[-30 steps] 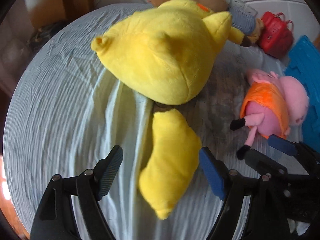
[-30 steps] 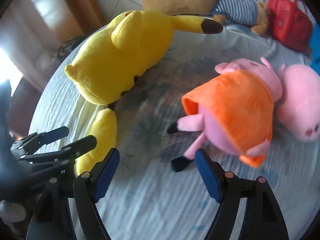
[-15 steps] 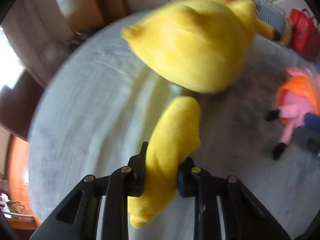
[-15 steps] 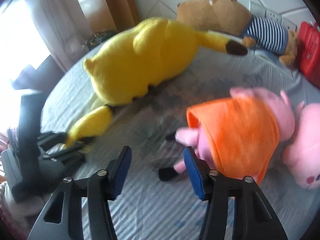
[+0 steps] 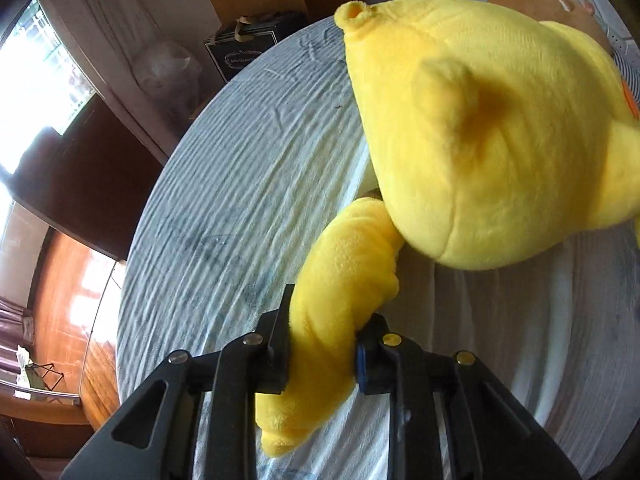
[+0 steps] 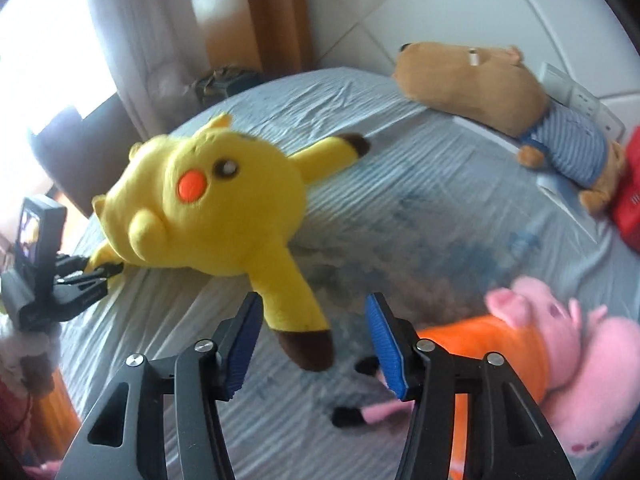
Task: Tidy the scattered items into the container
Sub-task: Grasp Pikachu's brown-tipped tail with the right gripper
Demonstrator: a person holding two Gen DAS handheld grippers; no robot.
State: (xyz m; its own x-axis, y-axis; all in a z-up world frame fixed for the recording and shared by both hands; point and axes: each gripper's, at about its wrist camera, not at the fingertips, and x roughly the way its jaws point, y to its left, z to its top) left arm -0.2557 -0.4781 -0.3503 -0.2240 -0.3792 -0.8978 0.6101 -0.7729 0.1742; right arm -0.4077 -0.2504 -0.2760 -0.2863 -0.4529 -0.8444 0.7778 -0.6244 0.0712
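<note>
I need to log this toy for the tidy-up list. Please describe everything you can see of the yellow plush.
The yellow plush is soft, fuzzy fabric with an orange cheek spot, a dark eye, dark-tipped ears and small stubby limbs. It lies tilted over the pale blue bedsheet. The left gripper is shut on its tail. One ear hangs between the open right gripper fingers, untouched.

Blown-out daylight from the window (image 6: 44, 36) at left; fisheye-bent edges, right view motion-blurred.

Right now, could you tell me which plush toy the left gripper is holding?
The yellow Pikachu plush: the left gripper clamps its tail; the brown and pink plush toys lie untouched.
</note>
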